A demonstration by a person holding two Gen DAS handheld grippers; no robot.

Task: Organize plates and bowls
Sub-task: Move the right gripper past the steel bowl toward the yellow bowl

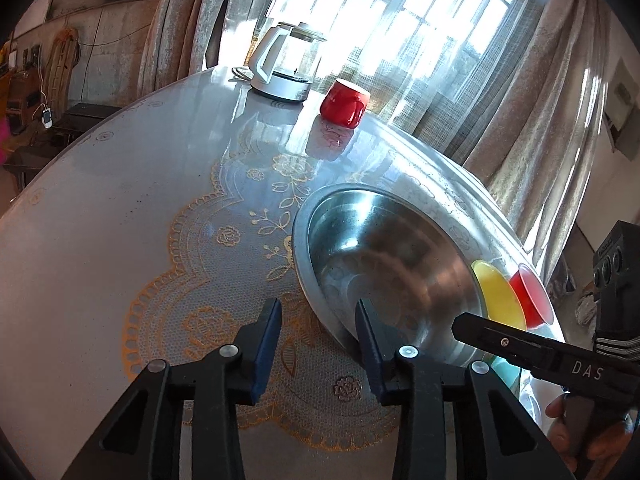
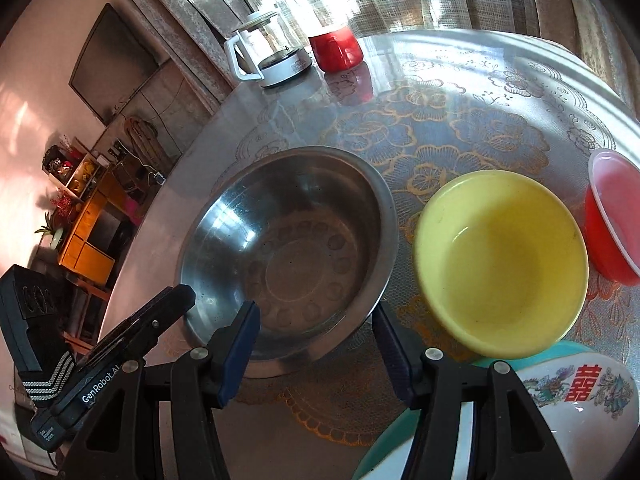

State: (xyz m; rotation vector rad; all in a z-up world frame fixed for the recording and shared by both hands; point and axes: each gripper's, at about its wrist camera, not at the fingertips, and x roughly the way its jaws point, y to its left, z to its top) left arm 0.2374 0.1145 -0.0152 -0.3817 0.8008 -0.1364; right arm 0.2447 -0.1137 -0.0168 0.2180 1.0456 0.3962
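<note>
A large steel bowl (image 2: 288,248) stands on the round table, with a yellow bowl (image 2: 500,264) and a red bowl (image 2: 612,220) to its right. My left gripper (image 1: 318,328) straddles the near left rim of the steel bowl (image 1: 392,256). One pad is inside, the other is outside and apart from the metal. My right gripper (image 2: 316,320) is open over the bowl's near edge with nothing pinched. A white patterned plate (image 2: 580,400) lies on a teal plate (image 2: 380,452) at the lower right.
An upside-down red mug (image 2: 336,50) and a glass kettle (image 2: 268,52) stand at the far side of the lace-covered table (image 2: 460,120), in front of curtains. A person's hand (image 1: 580,444) holds the right tool. Shelves and furniture stand off the table's left edge.
</note>
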